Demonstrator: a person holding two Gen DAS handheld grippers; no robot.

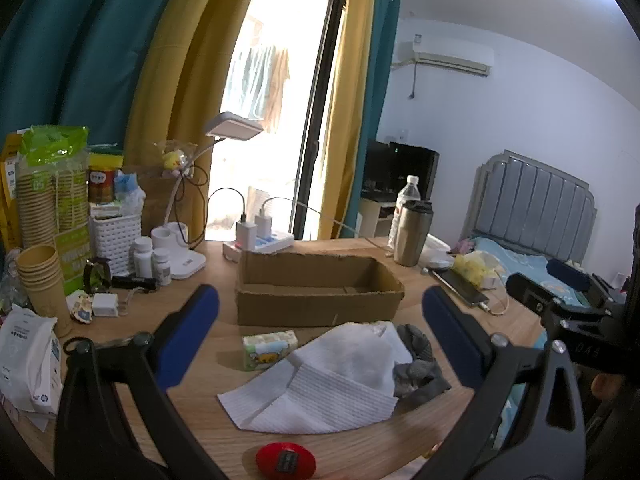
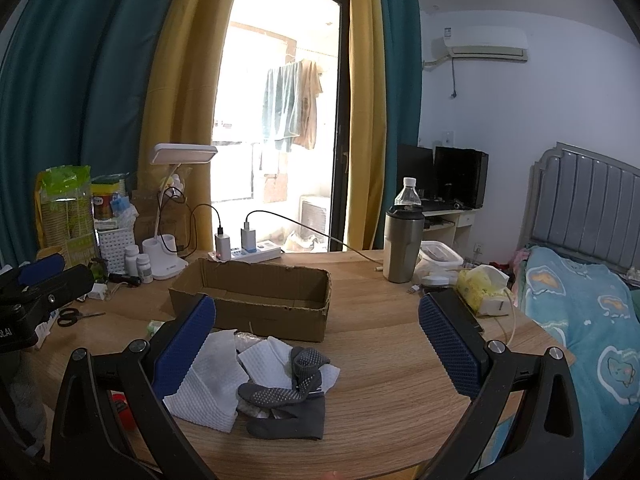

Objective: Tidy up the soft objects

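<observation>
Two claws, left claw [image 1: 320, 320] and right claw [image 2: 316, 328], hang spread and empty; below mine, limp grey socks [image 2: 286, 396] overlie flimsy white cloths [image 2: 208, 388]; I would pinch bunched folds.

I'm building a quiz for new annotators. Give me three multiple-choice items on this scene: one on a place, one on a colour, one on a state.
1. Where do the socks lie?
A. in the box
B. on the table in front of the box, partly on the white cloths
C. on the bed

2. What colour are the gripper pads?
A. blue
B. red
C. yellow

3. What is in the box?
A. socks
B. cups
C. nothing visible

Answers: 1 B, the socks rest on the cloths on the table, nearer than the box. 2 A, both grippers show blue pads. 3 C, the right wrist view shows only bare cardboard inside.
</observation>
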